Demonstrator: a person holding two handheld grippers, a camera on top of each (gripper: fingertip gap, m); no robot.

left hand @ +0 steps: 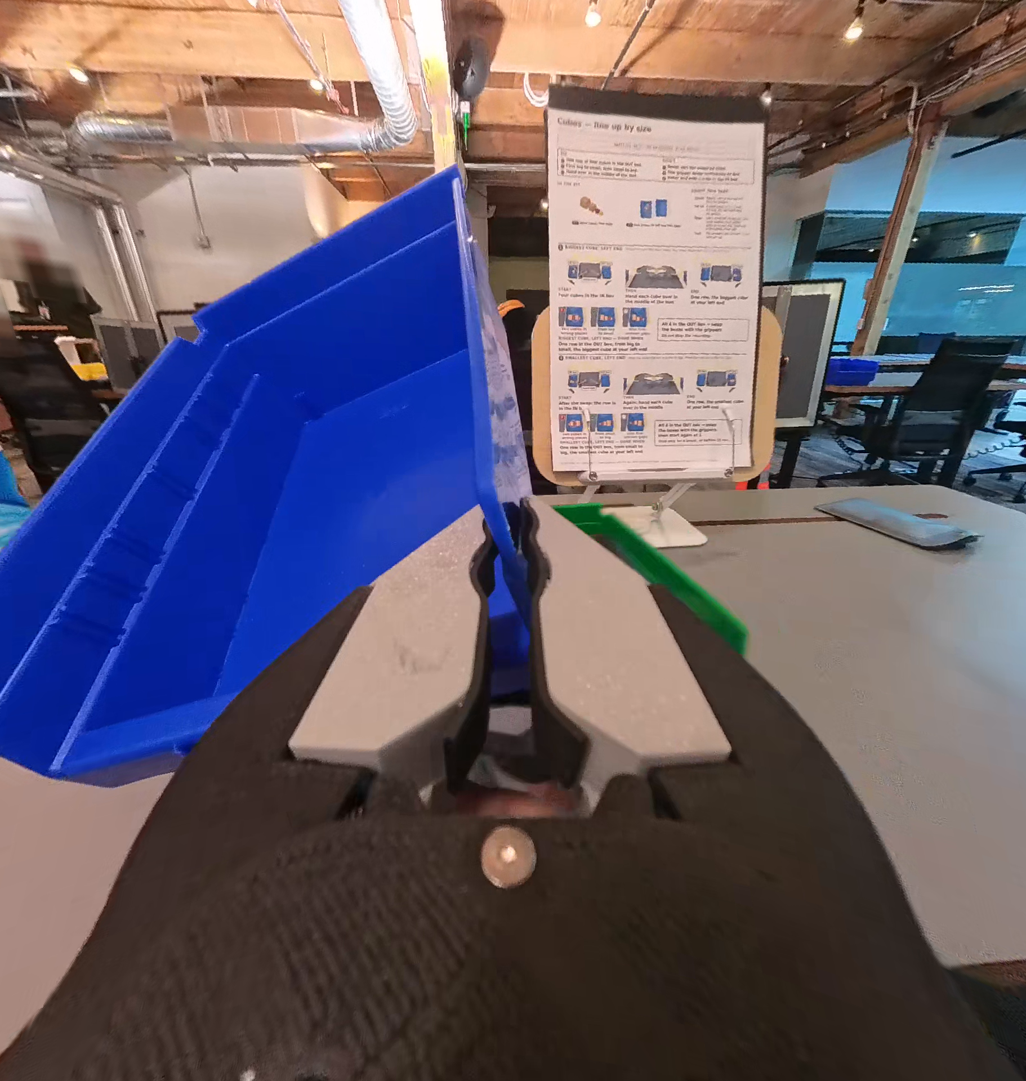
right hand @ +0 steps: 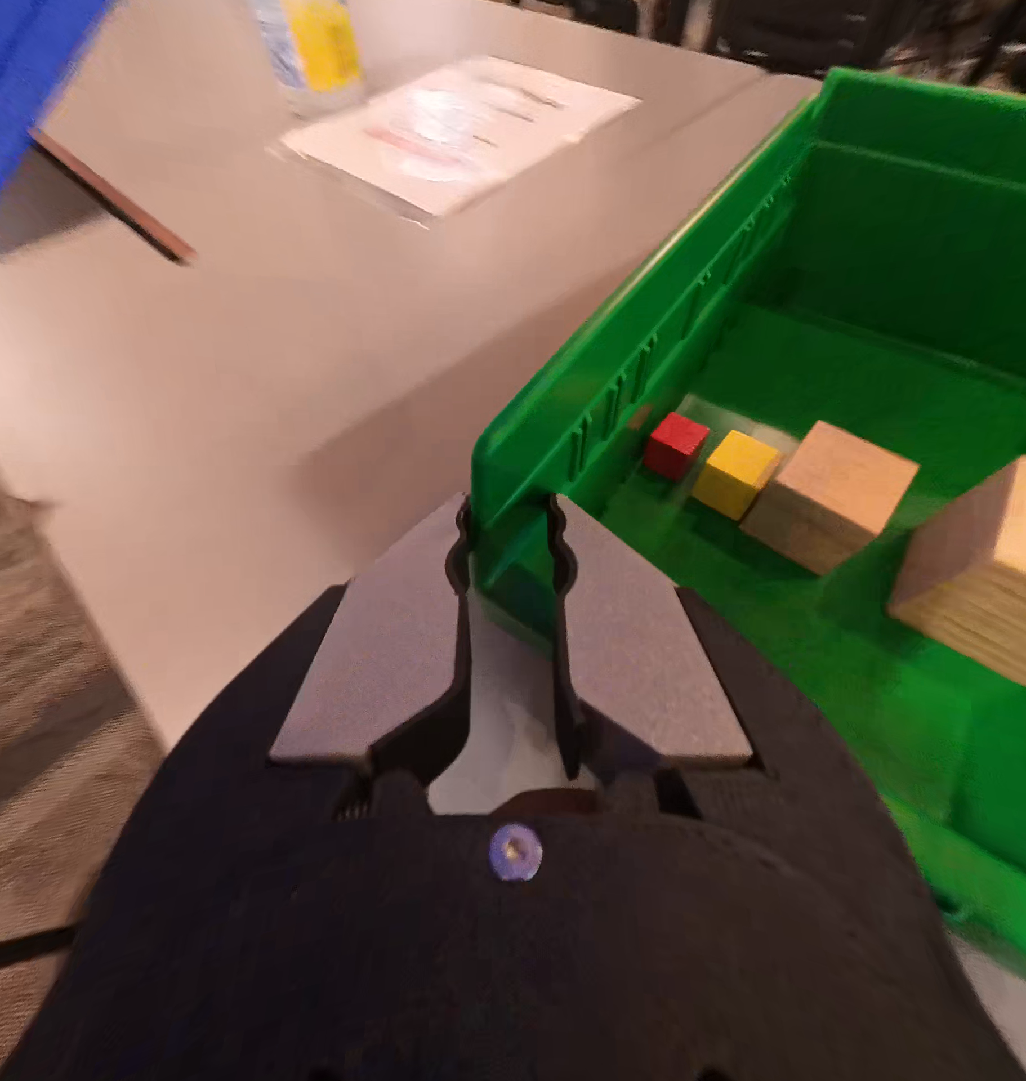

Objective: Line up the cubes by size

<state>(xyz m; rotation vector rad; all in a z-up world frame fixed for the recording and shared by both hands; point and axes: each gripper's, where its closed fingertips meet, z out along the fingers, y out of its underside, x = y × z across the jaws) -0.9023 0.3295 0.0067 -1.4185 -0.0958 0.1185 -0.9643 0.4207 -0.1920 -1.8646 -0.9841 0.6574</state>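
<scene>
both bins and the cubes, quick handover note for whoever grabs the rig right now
Left claw: shut on the wall of the blue bin, which is lifted and tilted; nothing shows inside it.
Right claw: shut on the corner rim of the green bin.
Cubes: all four sit in the green bin in a row by size: red cube, yellow cube, medium wooden cube, large wooden cube.
Done: the size row looks complete.
Left: probably set both bins down; check the instruction sheet for the next step.
</scene>
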